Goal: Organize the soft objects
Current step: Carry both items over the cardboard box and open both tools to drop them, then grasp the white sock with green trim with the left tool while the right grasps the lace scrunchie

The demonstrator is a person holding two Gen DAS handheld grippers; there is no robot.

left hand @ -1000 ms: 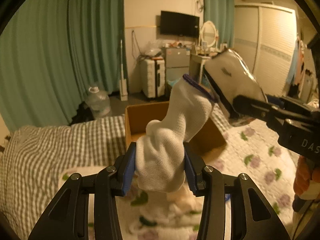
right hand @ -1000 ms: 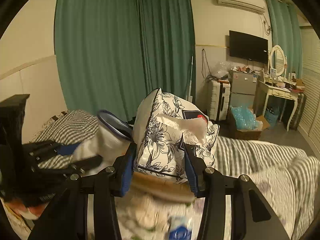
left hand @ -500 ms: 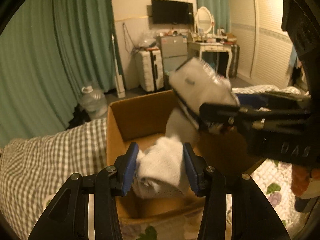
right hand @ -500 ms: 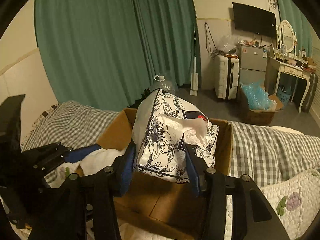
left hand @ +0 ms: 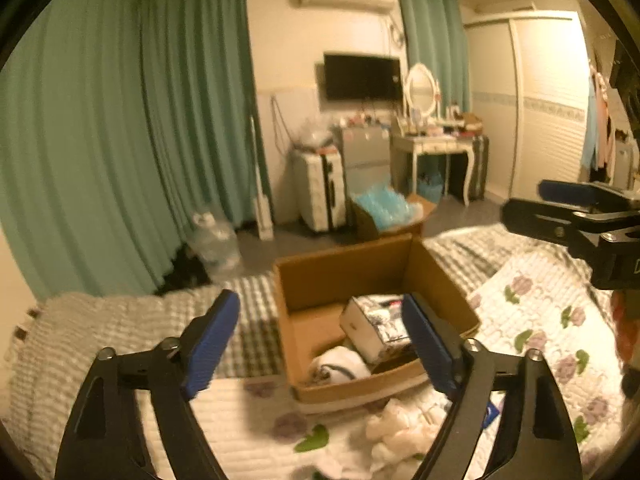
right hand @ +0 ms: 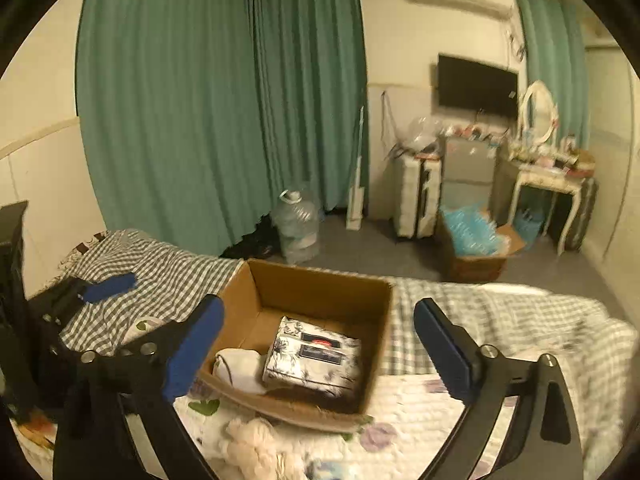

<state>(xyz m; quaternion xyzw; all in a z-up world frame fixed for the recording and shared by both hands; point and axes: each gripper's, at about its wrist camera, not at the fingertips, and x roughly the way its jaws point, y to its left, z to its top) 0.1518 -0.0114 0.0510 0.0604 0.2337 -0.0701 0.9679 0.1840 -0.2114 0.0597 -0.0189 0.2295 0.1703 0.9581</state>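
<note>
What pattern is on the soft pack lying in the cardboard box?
A black-and-white floral print on the soft pack; clearest in the right wrist view.

Box (right hand: 320, 292): matt brown cardboard, inner walls smooth. Sock (right hand: 240, 370): white knit cloth; tissue pack (right hand: 316, 360): glossy printed plastic wrap. Bed quilt (left hand: 532, 320): stitched, puckered cloth; both tools (left hand: 320, 340) (right hand: 316, 356): matt black plastic with blue pads (right hand: 192, 350), bright metal screws.

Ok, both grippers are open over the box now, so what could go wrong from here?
Two risks, I think. The white fluffy cloth lies on the quilt against the brown cardboard box, so grabbing it could nudge the box. Inside, the floral-print tissue pack lies tilted beside the rolled white sock; more items might pile unevenly. The open left gripper and right gripper hang close together and could collide.
</note>
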